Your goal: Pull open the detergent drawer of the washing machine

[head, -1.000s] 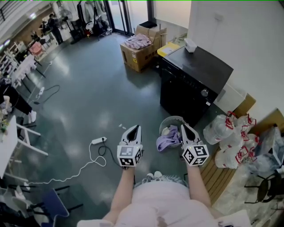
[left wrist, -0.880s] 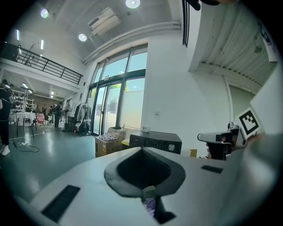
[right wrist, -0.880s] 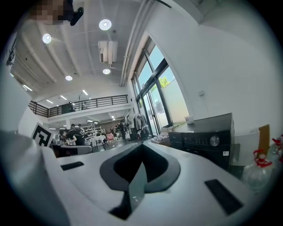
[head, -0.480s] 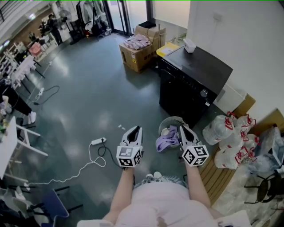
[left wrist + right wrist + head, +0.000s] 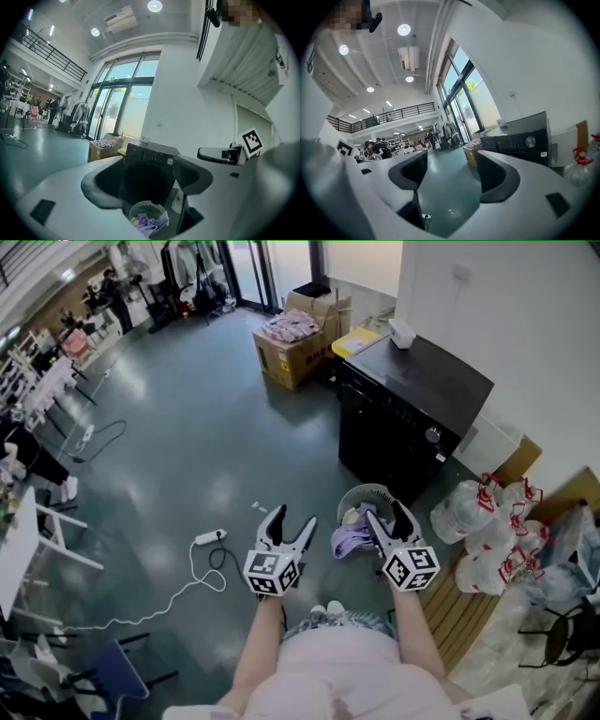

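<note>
Here the black front-loading washing machine (image 5: pixel 412 418) stands against the white wall at the right, well beyond both grippers. A round dial (image 5: pixel 432 435) sits towards the near end of its control strip, and a small white box (image 5: pixel 401 334) rests on its flat lid. The strip's face reads flush along its whole length; the outline of the detergent drawer is too small to make out.

The left gripper (image 5: pixel 292 518) and right gripper (image 5: pixel 386 513) are held side by side near the person's body. The jaws of both are opening, with nothing between them.

A pale laundry basket (image 5: pixel 361 501) of lilac clothes stands on the floor just in front of the machine, near the right gripper. A white power strip (image 5: pixel 209 538) lies to the left.
</note>
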Available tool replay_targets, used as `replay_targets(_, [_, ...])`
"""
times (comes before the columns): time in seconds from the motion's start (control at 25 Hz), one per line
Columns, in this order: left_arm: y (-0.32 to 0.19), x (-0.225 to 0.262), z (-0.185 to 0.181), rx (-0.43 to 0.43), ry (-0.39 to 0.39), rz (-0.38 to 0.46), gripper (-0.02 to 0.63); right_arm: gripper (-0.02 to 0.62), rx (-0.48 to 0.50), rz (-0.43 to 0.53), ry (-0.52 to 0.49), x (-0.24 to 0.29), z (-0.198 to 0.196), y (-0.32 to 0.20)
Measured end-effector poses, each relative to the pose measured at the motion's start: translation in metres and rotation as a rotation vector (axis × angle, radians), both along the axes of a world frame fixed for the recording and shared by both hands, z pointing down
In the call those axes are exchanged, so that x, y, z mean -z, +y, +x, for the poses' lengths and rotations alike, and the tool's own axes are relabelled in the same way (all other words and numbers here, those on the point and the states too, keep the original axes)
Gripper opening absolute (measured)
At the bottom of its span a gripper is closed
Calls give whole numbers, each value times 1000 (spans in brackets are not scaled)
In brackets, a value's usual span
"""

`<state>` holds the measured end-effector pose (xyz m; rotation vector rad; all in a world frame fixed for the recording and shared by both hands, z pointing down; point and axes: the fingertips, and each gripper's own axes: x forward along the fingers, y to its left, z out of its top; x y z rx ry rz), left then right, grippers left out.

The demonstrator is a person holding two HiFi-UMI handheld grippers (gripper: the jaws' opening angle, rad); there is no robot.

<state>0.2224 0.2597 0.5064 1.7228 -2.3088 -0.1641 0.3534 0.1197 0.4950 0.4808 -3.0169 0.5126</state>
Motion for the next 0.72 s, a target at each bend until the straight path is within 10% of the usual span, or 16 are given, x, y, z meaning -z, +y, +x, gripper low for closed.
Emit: replay_targets(0.72, [32,-7,-28,-10,-46,-11,341,385,-71,-43,-52,-6,-11,5])
